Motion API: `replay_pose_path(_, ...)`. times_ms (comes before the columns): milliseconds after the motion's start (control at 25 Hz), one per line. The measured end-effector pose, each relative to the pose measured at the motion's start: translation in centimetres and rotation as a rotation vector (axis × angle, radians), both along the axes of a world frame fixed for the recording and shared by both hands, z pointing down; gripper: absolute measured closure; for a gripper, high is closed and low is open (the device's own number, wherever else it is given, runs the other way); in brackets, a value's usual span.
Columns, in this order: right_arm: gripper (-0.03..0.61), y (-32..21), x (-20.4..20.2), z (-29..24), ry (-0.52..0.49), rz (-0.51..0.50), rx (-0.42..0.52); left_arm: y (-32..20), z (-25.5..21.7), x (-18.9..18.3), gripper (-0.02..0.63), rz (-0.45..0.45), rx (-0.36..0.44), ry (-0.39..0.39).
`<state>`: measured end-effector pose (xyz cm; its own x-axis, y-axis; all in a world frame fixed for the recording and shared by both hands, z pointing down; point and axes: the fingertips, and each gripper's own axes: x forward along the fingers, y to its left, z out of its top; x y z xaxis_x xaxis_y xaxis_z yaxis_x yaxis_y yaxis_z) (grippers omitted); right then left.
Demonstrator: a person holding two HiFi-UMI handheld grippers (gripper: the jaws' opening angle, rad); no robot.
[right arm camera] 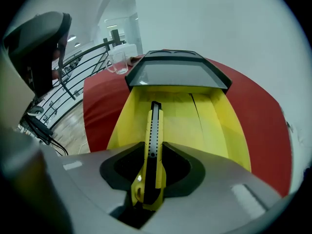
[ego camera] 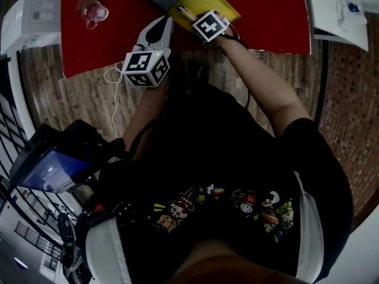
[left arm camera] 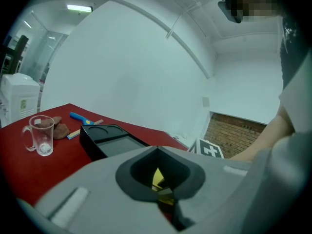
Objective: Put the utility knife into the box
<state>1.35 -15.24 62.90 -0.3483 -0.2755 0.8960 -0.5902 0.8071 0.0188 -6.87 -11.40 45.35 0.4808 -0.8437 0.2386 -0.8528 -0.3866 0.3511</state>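
Observation:
The yellow utility knife (right arm camera: pixel 151 145) is clamped between the jaws of my right gripper (right arm camera: pixel 153 156), which is shut on it. Its black tip points forward and hangs over the open yellow box (right arm camera: pixel 204 121). The box (ego camera: pixel 201 0) lies on the red table (ego camera: pixel 118 34) with a black tray-like lid (right arm camera: pixel 176 74) at its far end. My left gripper (ego camera: pixel 157 31) is just left of the box, over the table's near edge, shut with nothing in it. A sliver of yellow (left arm camera: pixel 157 178) shows through the hole behind its jaws.
A glass mug (ego camera: pixel 93 12) stands on the table to the left, with brown lumps (left arm camera: pixel 57 127) and a blue-handled tool (left arm camera: pixel 83 118) beyond it. The black lid (left arm camera: pixel 109 138) sits ahead of the left gripper. A brick-patterned floor (ego camera: pixel 278 70) lies below the table edge.

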Motion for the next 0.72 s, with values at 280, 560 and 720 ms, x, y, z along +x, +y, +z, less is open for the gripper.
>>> replay_pose_path(280, 0.439, 0.19, 0.17, 0.48, 0.016, -0.007, -0.002, 0.08, 0.08, -0.27, 0.614, -0.006, -0.002, -0.001)
replay_pose_path(560, 0.437, 0.42, 0.34, 0.42, 0.019, -0.006, 0.009, 0.15, 0.10, -0.38, 0.614, -0.004, -0.002, -0.004)
replay_pose_path(720, 0.434, 0.12, 0.19, 0.06, 0.002, 0.017, 0.030, -0.24, 0.87, -0.50, 0.614, -0.014, -0.026, -0.021)
